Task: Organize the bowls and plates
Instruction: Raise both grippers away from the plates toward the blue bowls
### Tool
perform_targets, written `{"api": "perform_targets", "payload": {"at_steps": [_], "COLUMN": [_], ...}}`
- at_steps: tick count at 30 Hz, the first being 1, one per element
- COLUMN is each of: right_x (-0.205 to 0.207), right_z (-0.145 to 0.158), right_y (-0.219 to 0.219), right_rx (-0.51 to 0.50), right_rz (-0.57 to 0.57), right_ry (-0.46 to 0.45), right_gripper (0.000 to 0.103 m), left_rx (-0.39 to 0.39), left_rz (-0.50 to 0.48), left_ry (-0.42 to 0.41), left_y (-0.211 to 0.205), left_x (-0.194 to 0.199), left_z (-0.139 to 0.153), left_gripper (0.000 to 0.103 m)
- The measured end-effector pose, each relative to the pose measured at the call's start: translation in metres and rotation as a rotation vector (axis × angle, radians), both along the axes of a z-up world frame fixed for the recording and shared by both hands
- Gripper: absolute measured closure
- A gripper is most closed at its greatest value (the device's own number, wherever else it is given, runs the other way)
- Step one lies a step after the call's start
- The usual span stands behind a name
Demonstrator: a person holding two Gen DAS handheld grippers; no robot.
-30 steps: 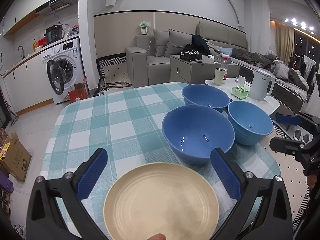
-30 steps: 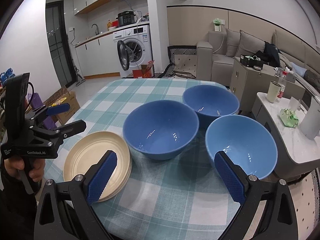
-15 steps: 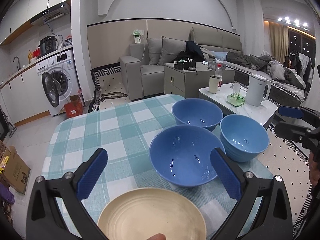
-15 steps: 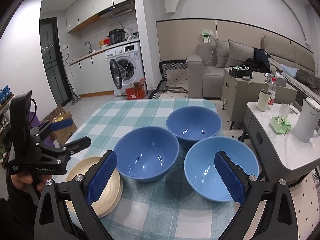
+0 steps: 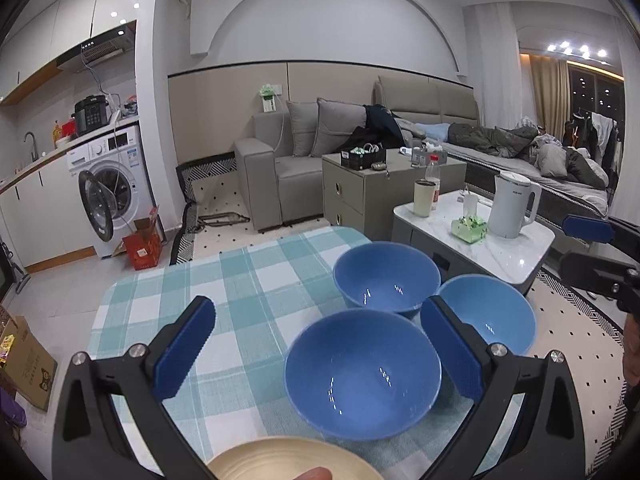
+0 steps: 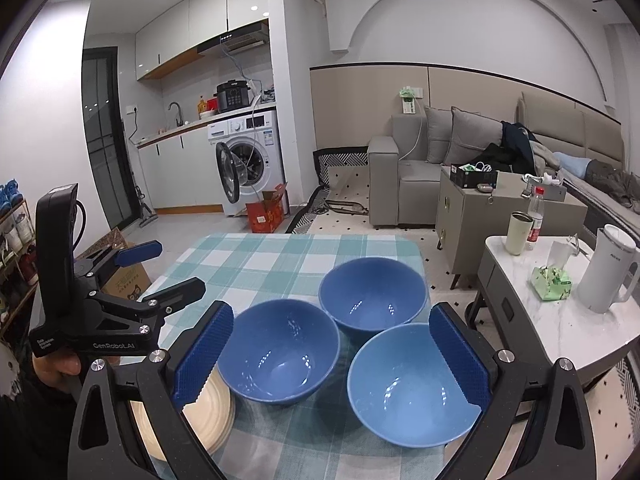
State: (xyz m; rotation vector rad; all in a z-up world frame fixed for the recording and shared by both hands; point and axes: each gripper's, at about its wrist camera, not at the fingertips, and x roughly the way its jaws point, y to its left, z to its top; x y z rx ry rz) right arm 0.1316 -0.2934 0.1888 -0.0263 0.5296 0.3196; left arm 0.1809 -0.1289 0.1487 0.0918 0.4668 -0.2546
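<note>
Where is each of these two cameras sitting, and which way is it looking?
Left wrist view: sits on the left gripper, above the table's near edge, facing the sofa; its open blue fingers and a fingertip show.
Right wrist view: sits on the right gripper, open, facing the washing machine; the left gripper and hand appear.
Shared: three blue bowls, cream plates.

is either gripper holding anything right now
No. The left gripper and right gripper are both open, above the bowls, holding nothing.
</note>
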Motion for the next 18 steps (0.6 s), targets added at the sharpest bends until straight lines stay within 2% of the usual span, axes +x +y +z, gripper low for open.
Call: {"api": "perform_targets", "payload": {"at_steps": [7, 18], "right_x": [0.008, 0.033], "right_z": [0.021, 0.026], "right_y": [-0.018, -0.033], "right_rx": [0.056, 0.061], "right_rz": [-0.055, -0.085], "right_ry": [-0.053, -0.024], "right_gripper": [0.003, 0.003], "left_rx": [0.005, 0.019], "left_rz": [0.0, -0.004], "left_ry": [-0.017, -0.01], "left_y": [-0.01, -0.017], "left_x": [0.019, 0.034], "left_z": [0.006, 0.011], "left_gripper": [0.0, 0.0]}}
